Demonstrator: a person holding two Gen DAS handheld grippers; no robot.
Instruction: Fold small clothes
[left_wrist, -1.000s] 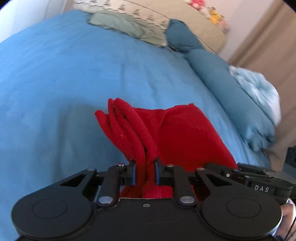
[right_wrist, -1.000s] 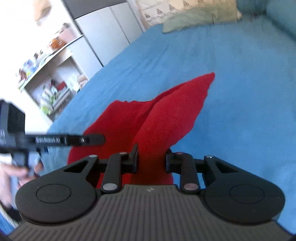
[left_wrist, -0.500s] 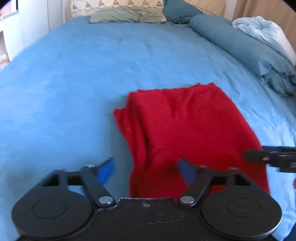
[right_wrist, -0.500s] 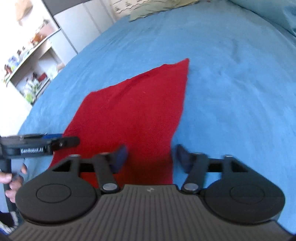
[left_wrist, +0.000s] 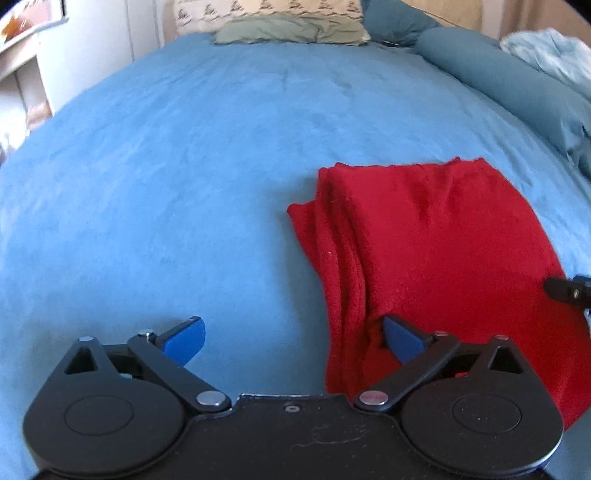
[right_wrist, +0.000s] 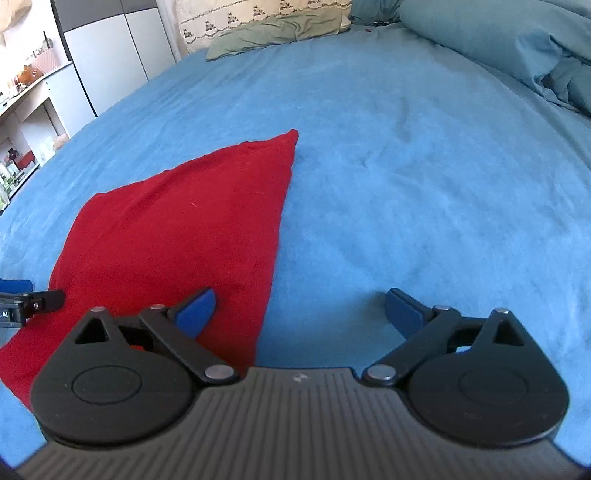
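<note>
Two views. Left wrist: left gripper (left_wrist: 293, 338) spread wide, just opened, nothing pinched; red cloth (left_wrist: 424, 258) flat on blue bed (left_wrist: 184, 166), long axis running away, near edge under the right-hand finger.
Right wrist: right gripper (right_wrist: 301, 308) likewise spread, just opened, empty; cloth's right edge lies between its fingers. Both equally near.

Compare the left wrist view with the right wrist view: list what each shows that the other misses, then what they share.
Left wrist only: the red garment's bunched, layered folds along its left edge, and a pale blue crumpled blanket at far right.

Right wrist only: open shelves with small items, a grey cabinet, and the garment's smooth, pointed far corner.

Both: the blue bed cover, a green pillow, and the left gripper and right gripper open, their jaws having just been opening, pressing on nothing.
</note>
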